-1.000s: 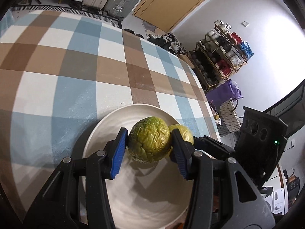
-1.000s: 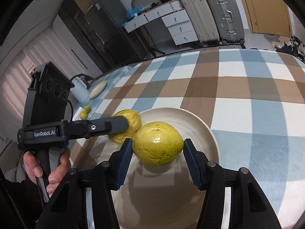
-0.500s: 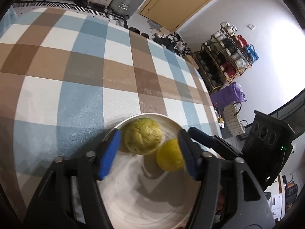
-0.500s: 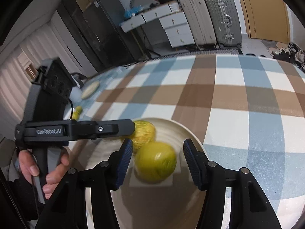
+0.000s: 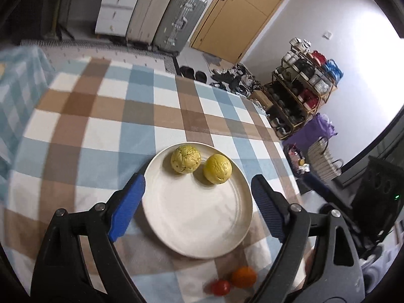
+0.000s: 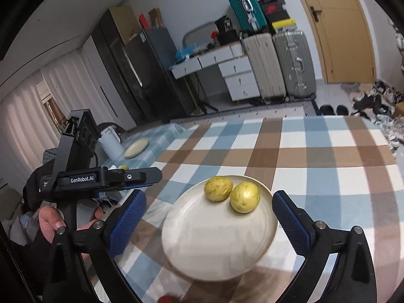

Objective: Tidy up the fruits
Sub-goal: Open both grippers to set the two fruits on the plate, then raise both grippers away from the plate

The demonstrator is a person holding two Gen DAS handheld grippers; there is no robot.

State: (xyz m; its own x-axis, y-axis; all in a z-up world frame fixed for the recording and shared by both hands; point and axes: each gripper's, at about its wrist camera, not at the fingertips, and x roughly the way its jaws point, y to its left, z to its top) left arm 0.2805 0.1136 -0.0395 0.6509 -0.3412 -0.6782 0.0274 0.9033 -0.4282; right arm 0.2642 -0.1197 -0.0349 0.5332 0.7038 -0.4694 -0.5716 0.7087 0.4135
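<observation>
A white plate (image 5: 197,217) lies on the checked tablecloth and bears two fruits near its far rim. One is a wrinkled green-yellow fruit (image 5: 186,159), and a smoother yellow fruit (image 5: 217,169) touches it. My left gripper (image 5: 197,179) hovers above the plate, its jaws opening with nothing between the blue pads. In the right wrist view the same plate (image 6: 214,240) holds the wrinkled fruit (image 6: 218,188) and the yellow fruit (image 6: 245,197). My right gripper (image 6: 209,195) is also raised, its jaws opening wide and empty. The left gripper (image 6: 151,175) shows side-on at the left.
An orange fruit (image 5: 243,276) and a small red fruit (image 5: 221,287) lie on the cloth near the plate's front. A second table at the left carries a white container (image 6: 111,146), a flat dish (image 6: 136,147) and a small yellow fruit (image 6: 123,167). A hand (image 6: 50,224) grips the left handle.
Both grippers let go of their fruits, opened wide and rose back from the plate. The two fruits now rest side by side on the plate.
</observation>
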